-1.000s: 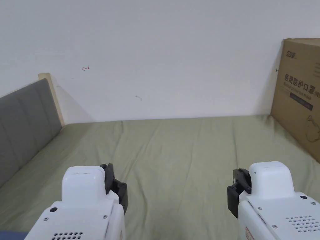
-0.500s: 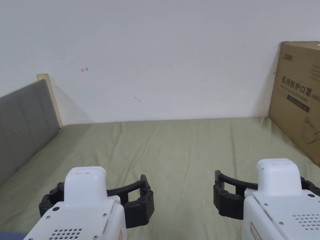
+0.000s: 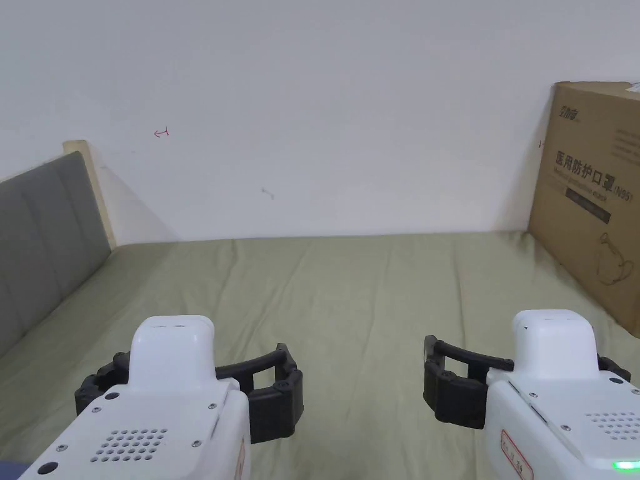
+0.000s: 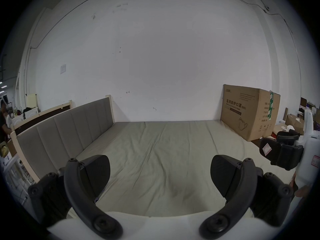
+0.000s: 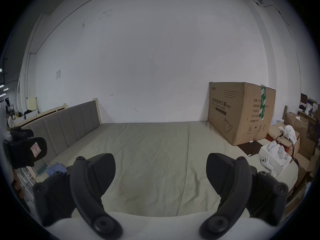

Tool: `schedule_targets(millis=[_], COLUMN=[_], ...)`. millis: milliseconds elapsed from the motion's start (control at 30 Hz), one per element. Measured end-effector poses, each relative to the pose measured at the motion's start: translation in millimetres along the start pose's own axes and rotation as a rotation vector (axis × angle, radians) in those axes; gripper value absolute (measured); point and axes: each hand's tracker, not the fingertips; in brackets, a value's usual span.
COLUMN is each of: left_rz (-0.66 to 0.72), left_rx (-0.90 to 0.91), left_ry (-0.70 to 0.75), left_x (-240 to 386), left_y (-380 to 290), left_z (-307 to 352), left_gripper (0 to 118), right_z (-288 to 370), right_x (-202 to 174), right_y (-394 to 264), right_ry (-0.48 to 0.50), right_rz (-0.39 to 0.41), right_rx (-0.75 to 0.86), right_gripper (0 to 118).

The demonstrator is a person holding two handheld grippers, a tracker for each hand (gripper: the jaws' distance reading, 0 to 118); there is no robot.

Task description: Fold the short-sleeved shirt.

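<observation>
Head view: cardboard box point(image 3: 590, 194) cut off by right edge, grey headboard point(image 3: 44, 237) by left edge. Left gripper point(image 3: 187, 390) far jaw partly hidden behind its white body. Clutter point(image 5: 294, 139) past bed too small to tell.

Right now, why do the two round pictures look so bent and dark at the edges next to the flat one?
In the left gripper view, a wide lens bows the wall and blackens the corners; the left gripper looms large. In the right gripper view, the same bend curves the cardboard box. The head view is straight, evenly lit and sharp, with a soft shadow beside the headboard.
</observation>
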Motion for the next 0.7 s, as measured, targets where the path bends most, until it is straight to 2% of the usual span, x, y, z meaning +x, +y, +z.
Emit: schedule_targets(millis=[100,167,700], left_rz=[-0.038,-0.058,0.023], left_rx=[-0.031,-0.04,-0.072], left_ry=[0.054,0.041,0.022], left_x=[5,7,6], left_y=[1,1,-2], left_z=[-1,0,-7], left_gripper=[117,117,117], right_z=[-1,-2,-6], right_x=[1,4,-2], right_y=[0,0,-4], right_ry=[-0.009,0.006,0.027], right_rz=[0.005,-0.023,-0.012], right_rx=[0.002,-0.006,-0.042], right_gripper=[108,108,108])
